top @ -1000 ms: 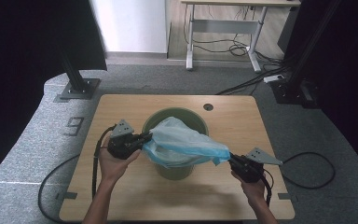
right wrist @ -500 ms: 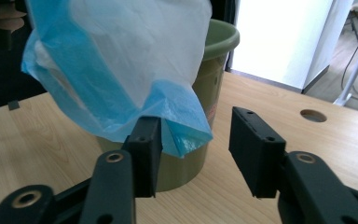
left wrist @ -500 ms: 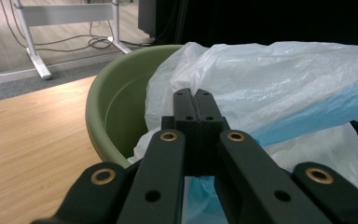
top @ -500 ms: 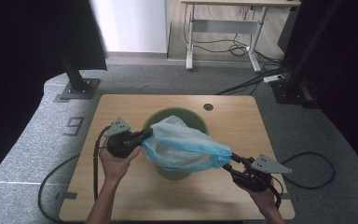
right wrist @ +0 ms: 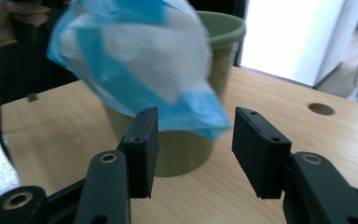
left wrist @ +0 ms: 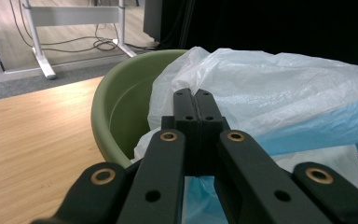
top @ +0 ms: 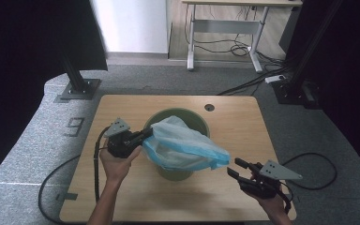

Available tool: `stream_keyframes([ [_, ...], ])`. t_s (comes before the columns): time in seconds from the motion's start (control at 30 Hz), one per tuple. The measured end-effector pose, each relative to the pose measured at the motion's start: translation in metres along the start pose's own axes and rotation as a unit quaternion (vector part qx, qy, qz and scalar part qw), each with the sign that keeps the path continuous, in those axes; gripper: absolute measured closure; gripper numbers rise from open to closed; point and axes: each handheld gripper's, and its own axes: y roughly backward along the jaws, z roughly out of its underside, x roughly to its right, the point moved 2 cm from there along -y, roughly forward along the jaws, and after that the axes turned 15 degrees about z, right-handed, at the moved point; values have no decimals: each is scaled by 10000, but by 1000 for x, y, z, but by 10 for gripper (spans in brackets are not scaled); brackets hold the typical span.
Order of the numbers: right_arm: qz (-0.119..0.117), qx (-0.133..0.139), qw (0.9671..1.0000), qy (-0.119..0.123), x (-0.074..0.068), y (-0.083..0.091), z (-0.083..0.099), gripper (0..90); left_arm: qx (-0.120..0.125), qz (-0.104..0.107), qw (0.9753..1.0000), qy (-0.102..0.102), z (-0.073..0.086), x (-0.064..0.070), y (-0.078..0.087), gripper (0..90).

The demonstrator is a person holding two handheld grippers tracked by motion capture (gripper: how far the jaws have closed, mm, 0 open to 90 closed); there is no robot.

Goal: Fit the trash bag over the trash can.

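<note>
Lining the round green plastic bin (top: 178, 140): the left gripper (top: 143, 136) pinches the thin blue-and-white plastic bag (top: 183, 145) at the rim. The right gripper (top: 236, 168), jaws apart just short of the bag's loose corner, likely needs to close on it next.

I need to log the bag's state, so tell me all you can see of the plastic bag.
The bag is thin, crinkled plastic, translucent white with light blue bands. It drapes over the green bin, partly inside, one corner sticking out past the rim toward the right gripper, which is open and apart from it. The left gripper is shut on its other edge, at the bin's near left rim.
</note>
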Motion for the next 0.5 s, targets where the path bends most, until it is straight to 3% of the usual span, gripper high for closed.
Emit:
stream_keyframes([
  [0.2,-169,4,9998,50,-16,-4,-2,492,20,-7,10000,12,-1,2,-2,899],
  [0.37,-443,91,9990,-33,-34,-6,-6,452,4,12,10000,28,-1,2,-3,899],
  [0.5,-326,147,9994,16,-45,-9,-11,445,-18,26,10000,25,-1,3,-4,899],
])
